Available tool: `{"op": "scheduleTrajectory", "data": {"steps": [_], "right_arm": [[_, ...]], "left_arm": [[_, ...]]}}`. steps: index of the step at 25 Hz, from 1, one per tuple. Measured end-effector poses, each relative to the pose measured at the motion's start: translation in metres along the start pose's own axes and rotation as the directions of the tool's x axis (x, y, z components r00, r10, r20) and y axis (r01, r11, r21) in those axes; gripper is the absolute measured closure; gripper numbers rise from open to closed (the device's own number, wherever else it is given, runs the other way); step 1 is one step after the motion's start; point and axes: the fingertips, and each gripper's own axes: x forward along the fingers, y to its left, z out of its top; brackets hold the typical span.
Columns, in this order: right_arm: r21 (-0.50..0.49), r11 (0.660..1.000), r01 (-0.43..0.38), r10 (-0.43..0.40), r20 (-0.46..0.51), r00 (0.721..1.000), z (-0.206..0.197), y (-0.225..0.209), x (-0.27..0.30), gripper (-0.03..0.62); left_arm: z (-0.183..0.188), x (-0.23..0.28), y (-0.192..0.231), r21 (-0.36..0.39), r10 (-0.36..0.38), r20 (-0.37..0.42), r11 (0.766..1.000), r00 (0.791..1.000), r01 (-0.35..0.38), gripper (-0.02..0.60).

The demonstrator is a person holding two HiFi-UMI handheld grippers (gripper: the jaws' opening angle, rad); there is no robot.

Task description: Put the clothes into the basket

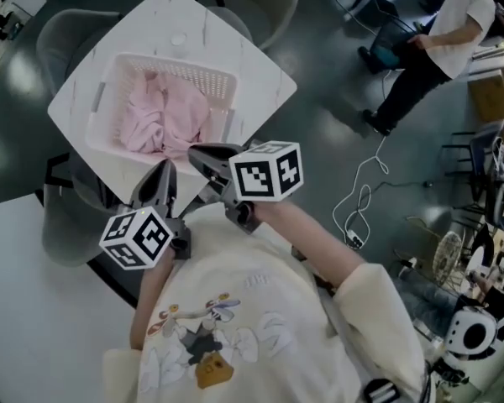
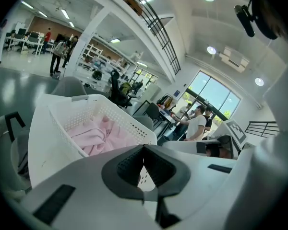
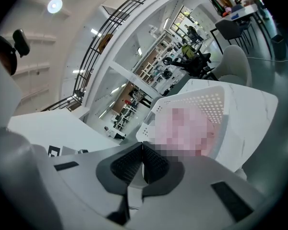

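While my left gripper (image 1: 158, 193) and right gripper (image 1: 208, 162) have their jaws pressed together on nothing, both hang side by side at the near corner of the white table (image 1: 265, 74). The pink clothes (image 1: 164, 116) lie heaped inside the white basket (image 1: 101, 112), which stands by that corner.
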Motion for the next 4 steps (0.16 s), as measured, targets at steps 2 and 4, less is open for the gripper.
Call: {"op": "scheduleTrajectory", "data": {"steps": [2, 4], "right_arm": [[0.009, 1.000, 0.018, -0.018, 0.014, 1.000, 0.0000, -0.0014, -0.0012, 0.586], [0.015, 0.999, 0.040, -0.041, 0.025, 0.999, -0.0016, -0.0026, -0.0036, 0.585]], "left_arm": [[-0.0005, -0.0026, 0.0008, 0.001, -0.002, -0.004, 1.000, 1.000, 0.002, 0.571], [-0.0020, -0.0060, 0.0017, 0.005, -0.003, -0.011, 1.000, 1.000, 0.003, 0.571]]}}
